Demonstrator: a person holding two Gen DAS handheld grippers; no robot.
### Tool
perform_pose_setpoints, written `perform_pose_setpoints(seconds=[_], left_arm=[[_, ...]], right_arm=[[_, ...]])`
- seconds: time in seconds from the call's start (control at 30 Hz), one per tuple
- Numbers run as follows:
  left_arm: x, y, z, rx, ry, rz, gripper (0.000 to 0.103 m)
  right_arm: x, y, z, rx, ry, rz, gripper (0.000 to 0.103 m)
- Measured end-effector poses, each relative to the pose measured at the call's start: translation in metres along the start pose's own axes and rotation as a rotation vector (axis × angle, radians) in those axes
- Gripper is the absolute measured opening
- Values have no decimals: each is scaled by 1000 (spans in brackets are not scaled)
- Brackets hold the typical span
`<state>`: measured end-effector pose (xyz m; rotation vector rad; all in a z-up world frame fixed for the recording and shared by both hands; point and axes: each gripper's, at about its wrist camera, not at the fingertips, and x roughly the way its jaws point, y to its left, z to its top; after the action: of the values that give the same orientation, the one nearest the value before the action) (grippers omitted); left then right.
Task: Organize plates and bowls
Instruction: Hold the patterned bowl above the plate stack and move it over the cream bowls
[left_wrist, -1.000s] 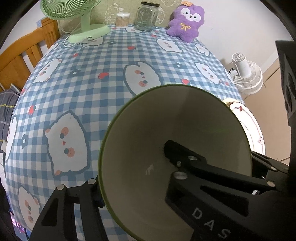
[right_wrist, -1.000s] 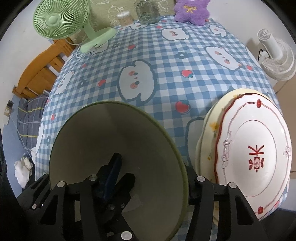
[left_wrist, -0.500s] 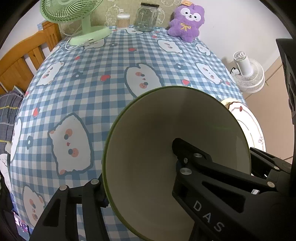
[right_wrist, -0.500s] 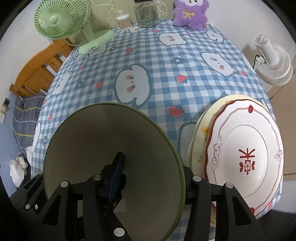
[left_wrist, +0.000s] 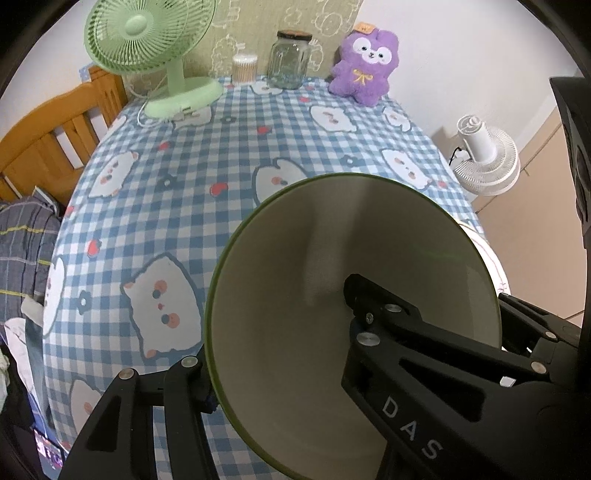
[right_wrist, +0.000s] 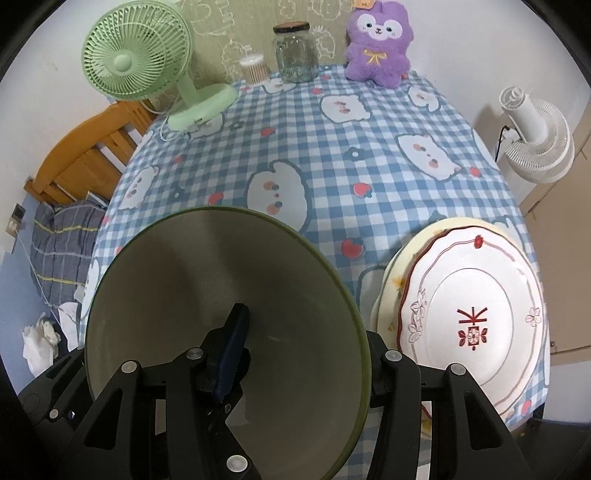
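Both grippers grip the same wide cone-shaped bowl with a green rim and matte cream inside (right_wrist: 221, 314). The left gripper (left_wrist: 280, 332) pinches the bowl's left wall, one finger inside and one outside; the right gripper (right_wrist: 306, 354) pinches the right wall the same way. The bowl sits near the front of the scene, to the left of the plates, and appears to be clear of the blue-and-white checked tablecloth with cartoon animal prints (right_wrist: 332, 147).

To the right, at the near right corner of the table, a stack is already made — a glossy white scalloped plate with a red line border and red emblem (right_wrist: 476, 325) lies on a cream plate with a yellow flower (right_wrist: 395, 280). So the plates look sorted; the bowl has yet to be set down, and no other bowl shows.

The bowl looks smooth and hard, probably ceramic or melamine, and its steep, slick wall could slip in a pinch.
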<state>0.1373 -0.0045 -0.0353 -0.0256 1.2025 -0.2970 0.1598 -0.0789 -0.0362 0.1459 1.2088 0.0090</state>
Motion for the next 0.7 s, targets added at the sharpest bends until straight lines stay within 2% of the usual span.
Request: perform_pose_setpoints(seconds=[0.37,0.7], left_arm=[[-24,-18,3,29,-48,-6,59],[-23,-54,9,-9,-56,-1,58]], right_arm=[[-34,-10,0,7,-61,-6,54],[-46,-43,9,-31,-65,-1,54]])
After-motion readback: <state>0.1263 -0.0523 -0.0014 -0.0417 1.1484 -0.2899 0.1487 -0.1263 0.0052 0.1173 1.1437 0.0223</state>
